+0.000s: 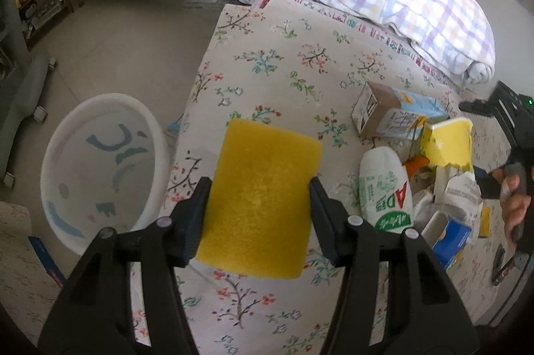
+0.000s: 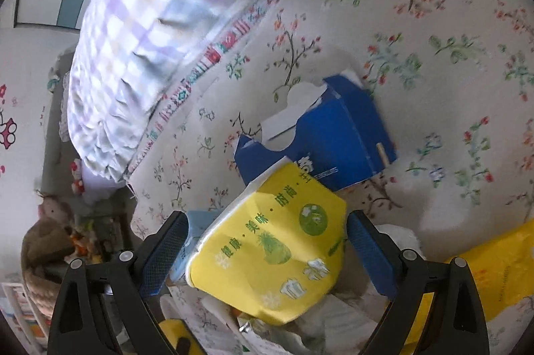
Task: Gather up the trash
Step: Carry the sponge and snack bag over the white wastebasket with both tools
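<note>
Trash lies in one heap on the flowered bedspread (image 1: 283,61), to the right of the left gripper (image 1: 260,198). In the left wrist view I count in this heap one white bottle with green print (image 1: 387,185), one brown and light blue carton (image 1: 390,111) lying on its side behind the bottle, one yellow paper cup (image 1: 449,144) and one small blue box (image 1: 450,238) nearest to the camera. Some crumpled white paper is among them, but how many pieces I cannot tell.

The left gripper is closed on one yellow sponge (image 1: 263,205); both fingers press against its two sides, and the sponge stands out forward between them, above the bedspread. To the left of this gripper and lower, on the floor, stands one white bin (image 1: 100,168).

In the right wrist view, the right gripper (image 2: 267,245) has its fingers spread wide on both sides of the yellow paper cup (image 2: 270,251). The right finger is apart from the cup; on the left side I cannot tell if the pad touches. Just beyond the cup lies one dark blue carton (image 2: 333,138) with a torn open top. One yellow plastic bag (image 2: 500,268) is to the right of the right finger. One checked blanket (image 2: 147,21) is farther ahead, to the left.
</note>
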Available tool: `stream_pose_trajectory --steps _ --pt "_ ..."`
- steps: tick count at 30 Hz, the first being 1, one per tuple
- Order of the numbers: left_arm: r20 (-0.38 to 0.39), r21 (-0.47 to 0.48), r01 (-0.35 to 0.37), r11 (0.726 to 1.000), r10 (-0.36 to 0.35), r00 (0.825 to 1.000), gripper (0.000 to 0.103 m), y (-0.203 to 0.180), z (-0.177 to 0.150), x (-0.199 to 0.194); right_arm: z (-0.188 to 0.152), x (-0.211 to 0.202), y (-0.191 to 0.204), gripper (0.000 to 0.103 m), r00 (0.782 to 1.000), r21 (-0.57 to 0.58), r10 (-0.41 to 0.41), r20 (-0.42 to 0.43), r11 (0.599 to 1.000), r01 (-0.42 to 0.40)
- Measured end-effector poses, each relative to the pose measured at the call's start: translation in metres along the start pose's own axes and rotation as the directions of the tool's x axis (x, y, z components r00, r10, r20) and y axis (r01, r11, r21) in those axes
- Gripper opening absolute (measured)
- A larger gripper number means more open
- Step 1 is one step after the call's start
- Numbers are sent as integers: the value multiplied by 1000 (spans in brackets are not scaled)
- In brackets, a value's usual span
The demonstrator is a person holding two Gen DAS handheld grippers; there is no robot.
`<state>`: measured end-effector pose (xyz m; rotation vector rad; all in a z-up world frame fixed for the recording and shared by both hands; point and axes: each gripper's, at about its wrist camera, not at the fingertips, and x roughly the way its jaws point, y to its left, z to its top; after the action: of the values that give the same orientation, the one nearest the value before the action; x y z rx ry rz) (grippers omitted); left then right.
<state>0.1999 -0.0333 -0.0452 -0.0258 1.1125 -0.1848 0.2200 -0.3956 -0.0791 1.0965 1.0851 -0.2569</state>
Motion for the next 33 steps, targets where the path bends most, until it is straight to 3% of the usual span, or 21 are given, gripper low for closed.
stream_pose_trajectory --steps 3,4,8,12,13,16,20,33 --pt "-3 5 -2 1000 2 1000 58 3 -3 -2 1 6 -3 97 1000 -15 -15 10 1000 15" --pt "-1 4 -2 1000 2 1000 58 4 -4 -3 0 6 -5 92 1000 -14 -18 11 1000 18" --pt "13 -12 6 1000 -6 1000 58 9 -7 -12 0 -1 -15 81 999 -1 48 0 999 -48" --pt "31 -24 30 999 -29 999 58 12 -11 -23 -2 -25 -14 79 997 -51 72 38 996 -70" --pt "38 -25 31 999 -30 999 58 13 -12 -26 -3 -32 -13 63 996 -68 81 49 995 -77" --pt "55 -30 37 999 -35 998 58 16 -14 -34 -9 -51 -6 49 992 -125 115 57 986 -107" --pt "68 -43 35 998 -32 997 58 25 -18 -40 -18 -65 3 49 992 -206 108 68 974 -92" --pt "66 -98 41 994 -35 997 58 53 -31 -50 -28 -41 3 49 996 -258 86 -10 962 -86"
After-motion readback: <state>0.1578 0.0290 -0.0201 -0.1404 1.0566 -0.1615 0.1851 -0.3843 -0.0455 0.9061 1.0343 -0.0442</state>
